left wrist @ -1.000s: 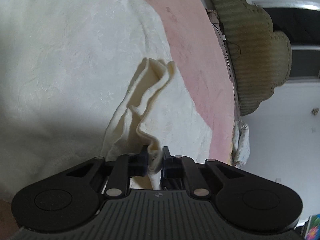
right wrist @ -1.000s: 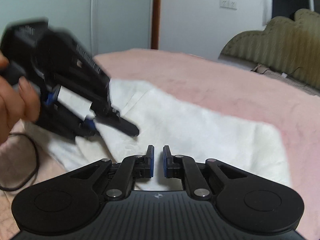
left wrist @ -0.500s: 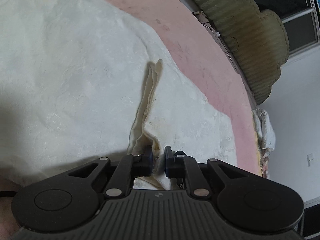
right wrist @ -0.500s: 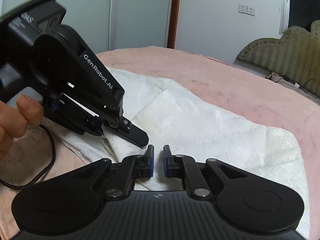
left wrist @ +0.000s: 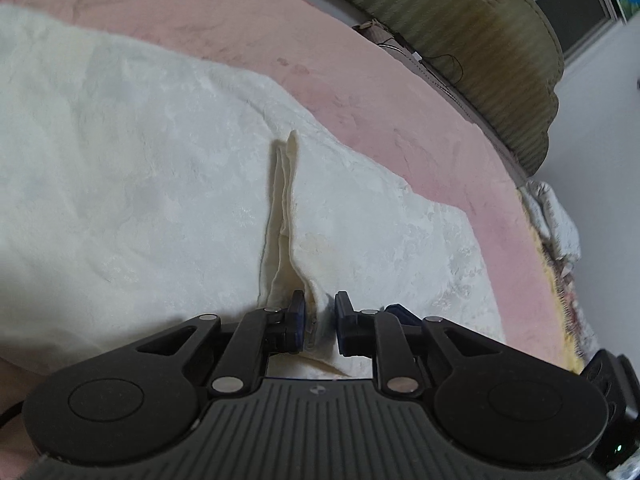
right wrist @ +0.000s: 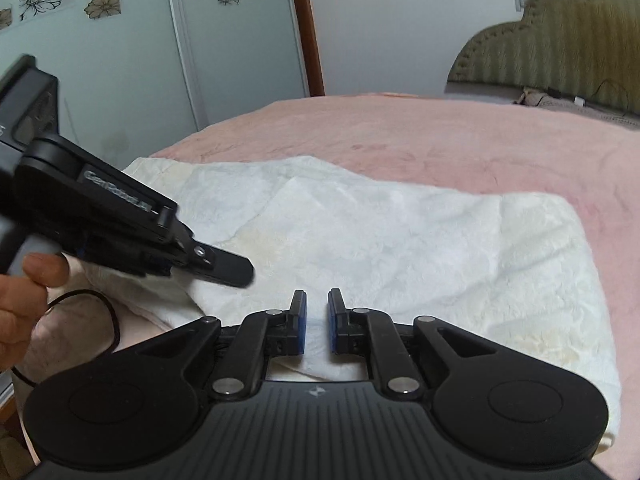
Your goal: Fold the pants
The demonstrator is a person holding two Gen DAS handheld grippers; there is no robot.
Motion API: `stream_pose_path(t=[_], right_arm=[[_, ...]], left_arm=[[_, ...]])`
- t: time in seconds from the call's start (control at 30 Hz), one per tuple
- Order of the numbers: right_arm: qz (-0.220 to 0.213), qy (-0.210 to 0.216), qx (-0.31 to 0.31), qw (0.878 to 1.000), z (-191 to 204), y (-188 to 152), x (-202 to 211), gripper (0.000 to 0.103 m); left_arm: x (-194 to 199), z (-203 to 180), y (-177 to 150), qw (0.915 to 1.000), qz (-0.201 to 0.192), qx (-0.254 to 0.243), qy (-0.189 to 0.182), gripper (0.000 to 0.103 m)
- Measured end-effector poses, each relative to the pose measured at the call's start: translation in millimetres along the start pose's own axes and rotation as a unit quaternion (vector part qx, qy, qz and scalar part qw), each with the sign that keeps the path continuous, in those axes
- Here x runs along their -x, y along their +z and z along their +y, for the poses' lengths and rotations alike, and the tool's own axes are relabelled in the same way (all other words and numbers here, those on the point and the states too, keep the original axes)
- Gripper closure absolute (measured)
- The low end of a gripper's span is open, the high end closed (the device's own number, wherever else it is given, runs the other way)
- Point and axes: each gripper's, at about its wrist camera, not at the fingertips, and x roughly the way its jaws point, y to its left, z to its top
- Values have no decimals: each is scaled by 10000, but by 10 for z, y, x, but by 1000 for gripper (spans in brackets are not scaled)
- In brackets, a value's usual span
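Note:
Cream-white pants [left wrist: 160, 180] lie spread on a pink bedspread [left wrist: 360, 80]. A narrow upright ridge of their cloth [left wrist: 286, 200] runs straight into my left gripper [left wrist: 318, 312]. Its jaws are opening; the ridge stands between them, close to the left pad, with a gap at the right pad. In the right wrist view the pants [right wrist: 400, 240] lie folded in layers. My right gripper [right wrist: 317, 312] hovers shut over their near edge, with nothing clearly pinched. A hand [right wrist: 24, 292] holds the left gripper [right wrist: 230, 268] at the pants' left side.
An olive padded headboard [left wrist: 480, 40] closes the far side of the bed, also in the right wrist view [right wrist: 560, 52]. Flowered wardrobe doors [right wrist: 120, 60] stand beyond the bed. A black cable [right wrist: 100, 304] loops at the left. Crumpled bedding [left wrist: 556, 220] hangs at the bed's edge.
The left gripper rolled and lifted a little, and the bunched fold stretched into a thin straight ridge. Its jaws widened around the cloth. The right gripper stayed shut.

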Motion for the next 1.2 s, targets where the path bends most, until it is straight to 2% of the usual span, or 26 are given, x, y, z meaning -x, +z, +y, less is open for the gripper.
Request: stream_pose_path(t=[0.03,0.1,0.2,0.27,0.33,0.37,0.4,0.47,0.57,0.6,0.63,0.67,0.73,0.9,0.97,1.0,1.07,1.2], right_arm=[[-10,-5,-5,10000,0,-9,-3,93],[-9,-35,41,10000,18,-15,-6,93],[-18,-58,84,9999,19,-23,-42,93],[-18,-61,86,9999,15,-24,-54,93],[-3,-36,54,10000,4,-16,-48,93],[-11,-17,8,10000,-9,-2,-36,92],[-55,-23,-22,10000,-31,17,-13,92],[-285,-330,29,9990,-102,96,57,92],[-513,-719,-257,9958,-369,242,125,90],[-514,-778,-450,9946,-488,271,116,88],[-419,-900,-642,9930,-604,275,83,79],[-238,-1063,-774,9910,-696,258,36,77],[-107,-1092,-814,9906,-760,166,15,77],[-480,-894,-732,9921,-533,32,225,76],[-281,-735,-498,9957,-418,-9,200,74],[-124,-746,-272,9968,-346,-28,149,73],[-82,-966,54,9953,-228,-86,80,71],[-118,-1014,60,9948,-205,-84,55,64]], left_arm=[[41,-12,0,9999,-56,-53,73,74],[138,-32,14,9994,-250,-110,211,77],[257,-146,58,9947,-747,-375,599,77],[251,-239,81,9940,-771,-569,529,77],[177,-348,67,9941,-619,-806,379,77],[117,-416,41,9928,-522,-991,428,76],[44,-481,-3,9901,-458,-1170,626,77],[-80,-542,-105,9816,-442,-1550,1021,77],[-164,-606,-237,9672,-614,-2034,1394,76],[-173,-624,-260,9637,-647,-2140,1459,76],[-180,-636,-277,9612,-665,-2213,1508,76],[-182,-645,-297,9588,-678,-2284,1546,76],[-184,-650,-326,9558,-709,-2377,1579,75],[-186,-680,-353,9525,-756,-2455,1634,75],[-208,-697,-347,9518,-771,-2471,1648,75],[-212,-695,-349,9521,-785,-2473,1619,75],[-211,-703,-359,9526,-783,-2450,1625,75],[-217,-722,-377,9503,-825,-2500,1662,75]])
